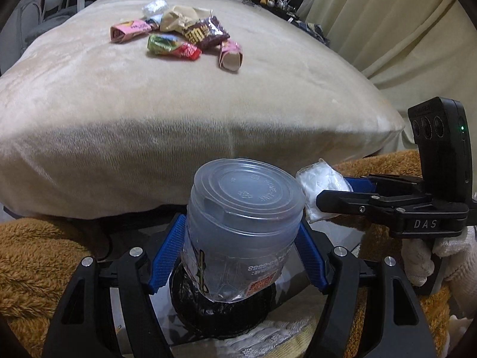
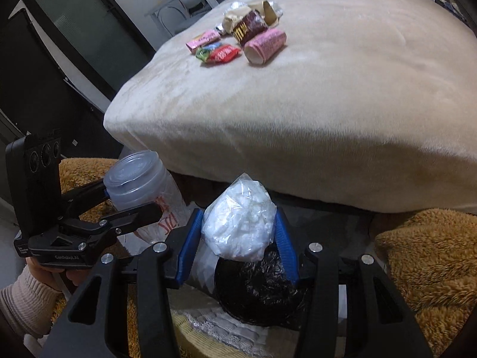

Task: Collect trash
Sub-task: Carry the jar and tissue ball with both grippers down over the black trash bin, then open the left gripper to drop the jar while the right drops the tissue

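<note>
While both grippers hang over the black-lined bin (image 1: 220, 307) at the foot of the bed (image 1: 179, 113), each has trash in its grip. The left gripper (image 1: 241, 250) pinches a clear plastic jar (image 1: 241, 223) between its blue pads, lid end pointing away from the camera, directly above the bin's mouth. The right gripper (image 2: 238, 226) clamps a bag (image 2: 241, 220) of crumpled white stuff, also above the bin. Jar and bag sit just beside each other; whether they touch I cannot tell. More trash lies well apart on the bed's beige blanket: a pile of wrappers (image 1: 179, 35), among them a brown packet (image 1: 205, 32), a red-green one (image 1: 173, 46) and pink rolls (image 1: 229, 55). Brown fleece (image 2: 429, 253) lies either side of the bin.
</note>
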Motion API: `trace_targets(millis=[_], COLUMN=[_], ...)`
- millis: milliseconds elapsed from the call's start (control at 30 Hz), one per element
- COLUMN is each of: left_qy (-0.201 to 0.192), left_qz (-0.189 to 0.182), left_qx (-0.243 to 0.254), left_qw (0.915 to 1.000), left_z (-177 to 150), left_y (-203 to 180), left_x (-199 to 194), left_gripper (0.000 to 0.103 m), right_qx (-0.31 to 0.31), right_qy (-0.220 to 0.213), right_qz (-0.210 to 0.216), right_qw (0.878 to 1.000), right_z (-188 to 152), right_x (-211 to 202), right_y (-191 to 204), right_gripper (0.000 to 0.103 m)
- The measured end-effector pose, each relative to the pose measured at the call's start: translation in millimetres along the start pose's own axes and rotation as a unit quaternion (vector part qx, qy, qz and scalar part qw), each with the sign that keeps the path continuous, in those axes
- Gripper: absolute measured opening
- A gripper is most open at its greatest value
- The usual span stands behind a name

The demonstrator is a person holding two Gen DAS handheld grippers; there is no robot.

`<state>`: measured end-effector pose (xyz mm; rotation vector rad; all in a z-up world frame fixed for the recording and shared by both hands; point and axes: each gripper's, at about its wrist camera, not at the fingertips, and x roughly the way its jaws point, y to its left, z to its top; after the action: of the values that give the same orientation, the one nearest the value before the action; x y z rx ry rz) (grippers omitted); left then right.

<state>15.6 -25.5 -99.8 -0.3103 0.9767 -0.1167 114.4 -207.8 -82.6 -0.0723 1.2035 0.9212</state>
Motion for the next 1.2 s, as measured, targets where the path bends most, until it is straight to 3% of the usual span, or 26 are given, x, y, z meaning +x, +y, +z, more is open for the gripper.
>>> trace_targets(millis=[400,800,967,1200], left_qy=[0.111,0.245,0.275,0.293], left_qz=[-0.015,-0.008,-0.004,-0.002], left_qx=[-0.014,-0.031,-0.032,-0.027], left_qw=[0.9937,0.9691,0.9609,0.9557], left_z=[-13.8,-31.4,-39.8,-47.4], left_y=[8.2,19.1,23.1,22.4], left_x=[46.3,99.1,113.3,119.5], left_gripper=[0.070,0.070,0.070,0.071], right_qx=[0.048,0.112,0.122,0.123], right_qy=[0.113,0.233,0.261,0.274], right_qz=[-0.017,-0.018,-0.021,-0.022], right_qw=[0.992,0.966,0.957,0.954], right_z=[-4.2,-27.0,-35.0,-39.5], right_x=[53.7,106.9,119.9,124.8], right_y=[-20.4,-43.7,-48.5,-49.6], right_gripper=[0.049,0.049,0.049,0.049])
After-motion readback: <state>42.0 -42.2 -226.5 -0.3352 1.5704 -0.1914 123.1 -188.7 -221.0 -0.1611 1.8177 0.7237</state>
